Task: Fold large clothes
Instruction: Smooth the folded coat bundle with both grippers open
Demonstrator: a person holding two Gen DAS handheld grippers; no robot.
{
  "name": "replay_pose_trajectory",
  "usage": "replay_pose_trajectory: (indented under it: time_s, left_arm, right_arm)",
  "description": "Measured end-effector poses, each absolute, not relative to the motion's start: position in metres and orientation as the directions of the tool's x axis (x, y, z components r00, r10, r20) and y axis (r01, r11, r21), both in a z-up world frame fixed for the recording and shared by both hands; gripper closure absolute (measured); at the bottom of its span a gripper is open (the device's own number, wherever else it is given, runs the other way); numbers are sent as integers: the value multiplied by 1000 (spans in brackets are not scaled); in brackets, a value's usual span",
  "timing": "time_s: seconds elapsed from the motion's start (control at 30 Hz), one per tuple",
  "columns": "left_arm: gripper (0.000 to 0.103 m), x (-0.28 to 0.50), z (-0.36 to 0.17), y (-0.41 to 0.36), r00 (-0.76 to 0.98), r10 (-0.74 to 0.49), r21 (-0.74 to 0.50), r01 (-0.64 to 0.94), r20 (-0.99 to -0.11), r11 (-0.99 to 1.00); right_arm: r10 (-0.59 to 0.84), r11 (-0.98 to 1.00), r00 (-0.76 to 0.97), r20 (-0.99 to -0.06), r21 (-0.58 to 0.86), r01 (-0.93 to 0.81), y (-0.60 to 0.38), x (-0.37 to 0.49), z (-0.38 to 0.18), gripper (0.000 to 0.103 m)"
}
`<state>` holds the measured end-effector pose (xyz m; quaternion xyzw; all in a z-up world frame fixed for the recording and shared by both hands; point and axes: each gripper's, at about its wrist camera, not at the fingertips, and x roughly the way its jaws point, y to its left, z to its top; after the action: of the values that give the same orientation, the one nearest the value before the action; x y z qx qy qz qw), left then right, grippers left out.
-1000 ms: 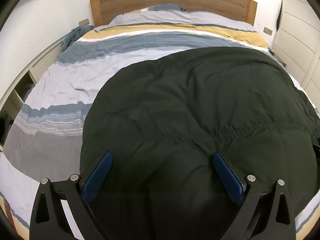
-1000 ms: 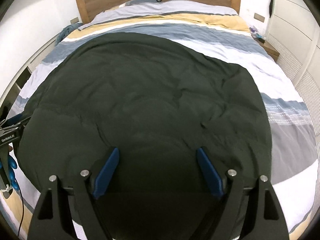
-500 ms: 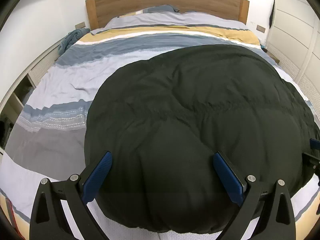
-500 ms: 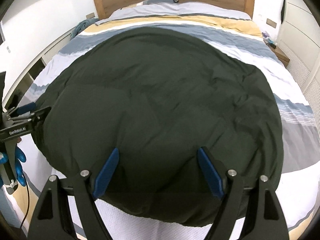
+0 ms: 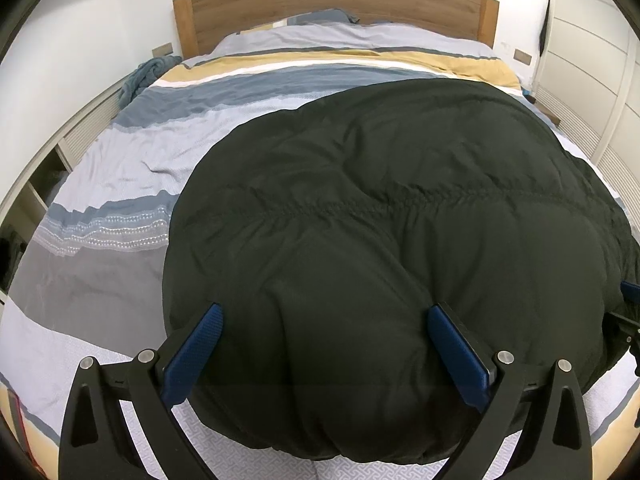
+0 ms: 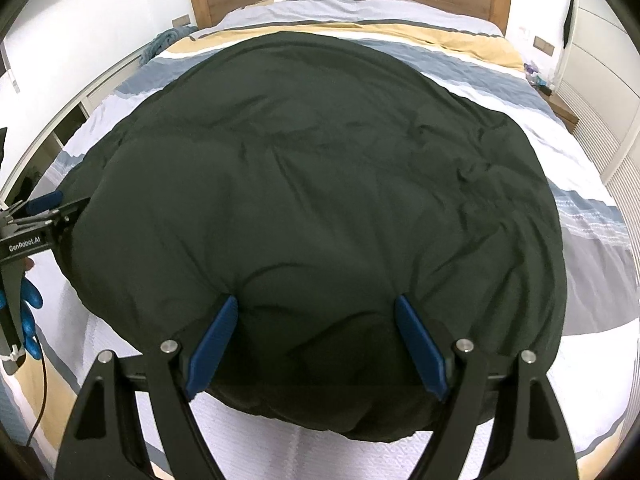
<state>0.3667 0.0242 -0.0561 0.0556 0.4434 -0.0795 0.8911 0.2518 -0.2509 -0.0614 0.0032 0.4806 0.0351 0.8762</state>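
Observation:
A large black padded coat (image 5: 392, 248) lies spread on the striped bed, puffy, with a stitched seam across its middle. It also fills the right wrist view (image 6: 320, 200). My left gripper (image 5: 326, 344) is open, its blue pads either side of the coat's near edge, holding nothing. My right gripper (image 6: 318, 336) is open too, over the near hem. The left gripper also shows at the left edge of the right wrist view (image 6: 44, 220), beside the coat's left side.
The bed (image 5: 120, 168) has a grey, blue, white and yellow striped cover and a wooden headboard (image 5: 336, 4). A blue cloth (image 5: 144, 76) lies at the bed's far left. White cupboards (image 5: 592, 60) stand to the right, low shelves to the left.
Both grippers have drawn back and up from the coat, still open. The coat's near hem and the white sheet below it have come into view.

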Motion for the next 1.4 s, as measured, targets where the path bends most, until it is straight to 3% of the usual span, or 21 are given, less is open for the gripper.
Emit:
replay_pose_trajectory:
  time_s: [0.57, 0.83, 1.4]
  left_arm:
    - [0, 370, -62, 38, 524, -140, -19, 230, -840, 973]
    - [0, 371, -62, 56, 499, -201, -103, 217, -843, 971]
    - [0, 361, -49, 53, 563, -137, -5, 230, -815, 973]
  right_arm:
    - [35, 999, 510, -860, 45, 7, -300, 235, -67, 22]
    - [63, 997, 499, -864, 74, 2, -311, 233, -67, 22]
    - [51, 998, 543, -838, 57, -7, -306, 230, -38, 22]
